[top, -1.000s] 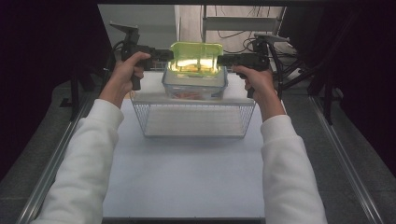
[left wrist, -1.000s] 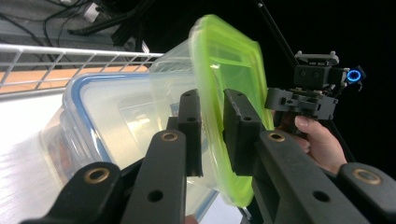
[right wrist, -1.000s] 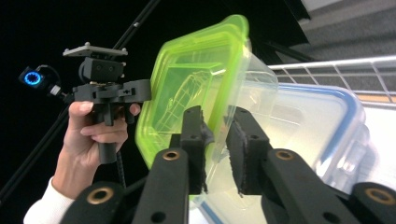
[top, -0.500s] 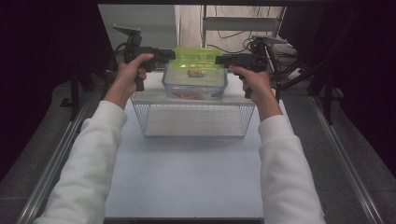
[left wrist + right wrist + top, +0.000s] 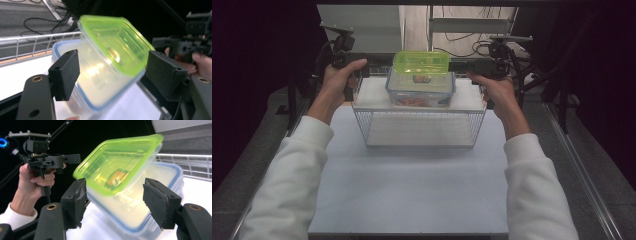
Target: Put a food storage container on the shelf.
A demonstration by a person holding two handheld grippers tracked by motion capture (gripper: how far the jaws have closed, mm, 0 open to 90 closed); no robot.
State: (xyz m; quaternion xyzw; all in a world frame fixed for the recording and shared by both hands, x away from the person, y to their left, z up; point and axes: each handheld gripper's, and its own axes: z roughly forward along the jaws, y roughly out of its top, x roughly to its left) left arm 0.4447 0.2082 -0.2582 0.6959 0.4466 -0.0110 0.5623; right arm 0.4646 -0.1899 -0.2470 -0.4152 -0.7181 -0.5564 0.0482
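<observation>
Left gripper (image 5: 379,67): jaws standing spread, gripping nothing, the green lid's end sitting between them
Right gripper (image 5: 457,65): jaws also gaping wide, the lid's other end lying between the pads
Green lid (image 5: 421,61): tilting over the clear container (image 5: 420,89), held between both grippers
Container: resting on the wire rack (image 5: 419,125), just below both grippers

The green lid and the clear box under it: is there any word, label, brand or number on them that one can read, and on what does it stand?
No text can be read.
A small packet with red, white and dark print shows through the green lid, inside the clear box: its print is too blurred to read.
The green lid and the clear box carry no legible mark of their own.
</observation>
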